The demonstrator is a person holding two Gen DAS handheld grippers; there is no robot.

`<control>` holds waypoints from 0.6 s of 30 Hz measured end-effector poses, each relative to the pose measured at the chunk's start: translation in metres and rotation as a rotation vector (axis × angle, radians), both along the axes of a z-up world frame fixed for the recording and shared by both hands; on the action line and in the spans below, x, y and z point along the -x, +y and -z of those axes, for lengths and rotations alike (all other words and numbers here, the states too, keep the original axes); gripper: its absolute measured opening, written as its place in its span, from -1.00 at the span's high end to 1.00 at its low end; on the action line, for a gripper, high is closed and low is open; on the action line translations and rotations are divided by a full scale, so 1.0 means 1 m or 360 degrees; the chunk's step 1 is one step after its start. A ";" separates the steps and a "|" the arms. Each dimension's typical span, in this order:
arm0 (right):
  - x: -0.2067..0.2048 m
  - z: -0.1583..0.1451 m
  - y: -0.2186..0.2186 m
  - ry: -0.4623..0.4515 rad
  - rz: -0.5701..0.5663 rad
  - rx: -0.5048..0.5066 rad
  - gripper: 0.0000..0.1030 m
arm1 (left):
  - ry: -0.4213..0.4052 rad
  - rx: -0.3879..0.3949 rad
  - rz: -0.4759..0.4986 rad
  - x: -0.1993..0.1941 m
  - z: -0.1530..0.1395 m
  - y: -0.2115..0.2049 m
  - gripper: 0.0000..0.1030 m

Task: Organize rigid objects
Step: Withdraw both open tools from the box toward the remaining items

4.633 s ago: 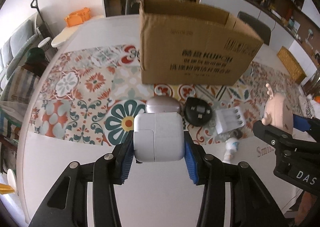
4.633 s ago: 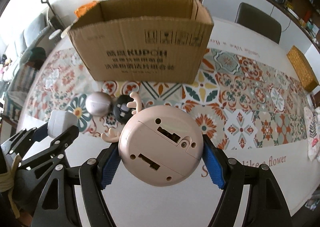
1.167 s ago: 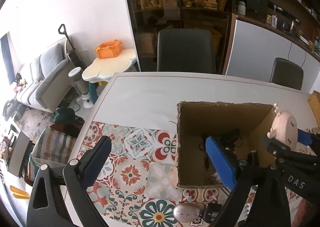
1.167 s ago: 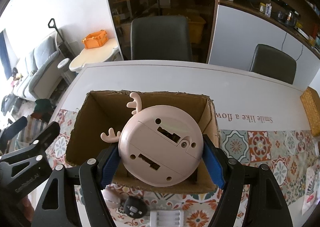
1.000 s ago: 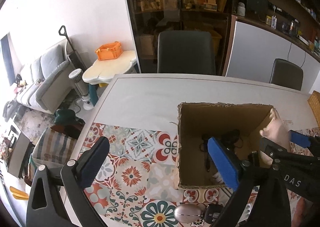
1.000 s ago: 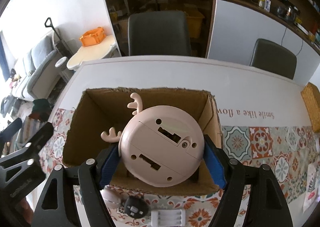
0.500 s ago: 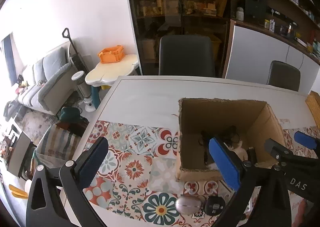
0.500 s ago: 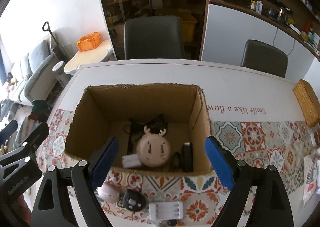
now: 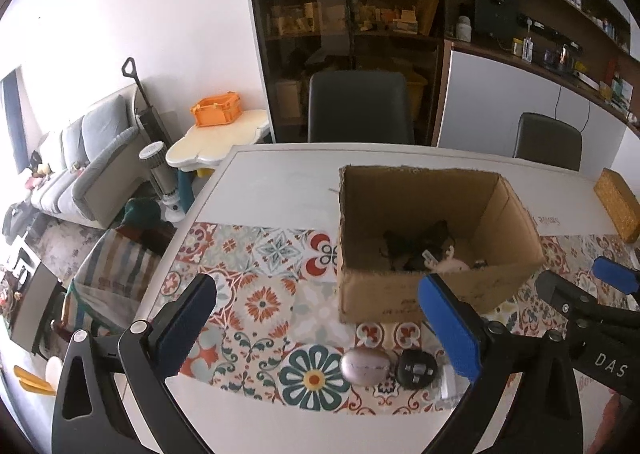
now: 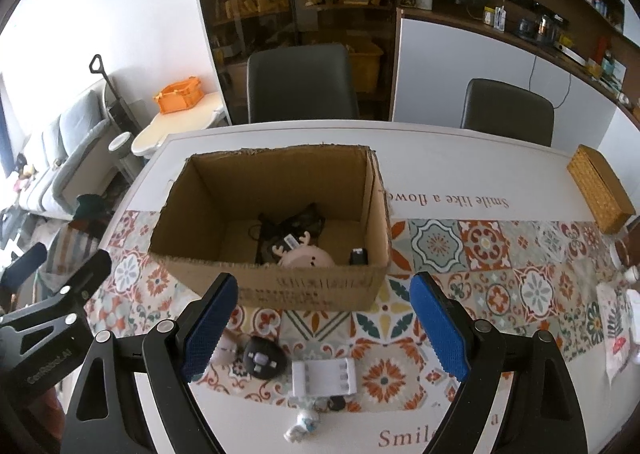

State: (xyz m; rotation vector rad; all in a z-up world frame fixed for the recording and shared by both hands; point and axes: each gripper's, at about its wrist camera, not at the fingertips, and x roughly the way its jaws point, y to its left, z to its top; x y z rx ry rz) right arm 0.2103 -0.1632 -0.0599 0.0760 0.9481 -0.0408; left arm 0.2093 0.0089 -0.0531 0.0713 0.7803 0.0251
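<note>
Several things, the pink reindeer toy (image 10: 306, 256) included, already lie in our cardboard box (image 10: 280, 290), while both our left gripper (image 9: 320, 328) and right gripper (image 10: 324, 320) hang wide and empty, leaving the silver oval (image 9: 365, 360), black round plug (image 10: 264, 362) and white holder (image 10: 324, 376) at lower centre on the worktop (image 10: 460, 141).

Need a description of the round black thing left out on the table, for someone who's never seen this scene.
Start at the open cardboard box on the patterned table runner. In front of its near wall lies a short row of loose items. The black puck is the middle one: round and dark with pale metal contacts on top, between an oval silvery case and a white ribbed tray.
</note>
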 end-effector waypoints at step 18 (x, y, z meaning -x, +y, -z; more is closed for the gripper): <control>0.049 0.028 -0.001 0.0164 -0.0018 -0.0005 -0.67 | 0.0189 0.0005 -0.0006 0.042 0.041 0.001 -1.00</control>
